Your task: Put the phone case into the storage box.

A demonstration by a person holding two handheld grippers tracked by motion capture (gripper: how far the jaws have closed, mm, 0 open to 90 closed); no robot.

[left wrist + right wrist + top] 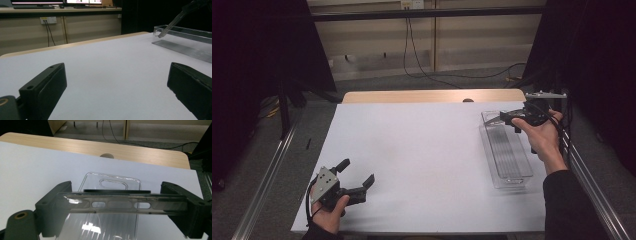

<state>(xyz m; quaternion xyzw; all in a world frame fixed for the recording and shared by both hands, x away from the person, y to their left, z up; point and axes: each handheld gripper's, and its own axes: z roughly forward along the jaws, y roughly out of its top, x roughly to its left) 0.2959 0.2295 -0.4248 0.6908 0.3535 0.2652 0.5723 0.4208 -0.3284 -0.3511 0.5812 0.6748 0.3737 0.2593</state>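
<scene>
My right tongs (511,119) are pinching a clear plastic piece (120,205) across its width, one jaw pressed to each end. In the right gripper view it runs flat from jaw to jaw, with slot-shaped cutouts along it and a dark edge behind its top. In the left gripper view the same piece (170,25) slants down toward the clear tray (185,40), its tip at the tray's far end rim; I cannot tell whether it touches. My right hand (543,137) holds these tongs above the tray's far end, with the grey plate (546,94) on top.

The clear tray (507,155) is a long transparent box with a ribbed floor. It lies lengthwise on the white sheet (422,160), near the sheet's right edge. In the right gripper view its rounded far end (110,182) sits just beyond the held piece.

My left tongs (359,180) are spread wide with nothing between them. They are well apart from the tray, low over the sheet at its near left corner, with my left hand (331,212) gripping from behind. In the left gripper view both black jaws stand far apart over bare white sheet.

The sheet covers most of the wooden worktop (432,96), which shows as a strip beyond the tray's far end. Past that are a pale wall panel and a dangling black cable (412,50).
</scene>
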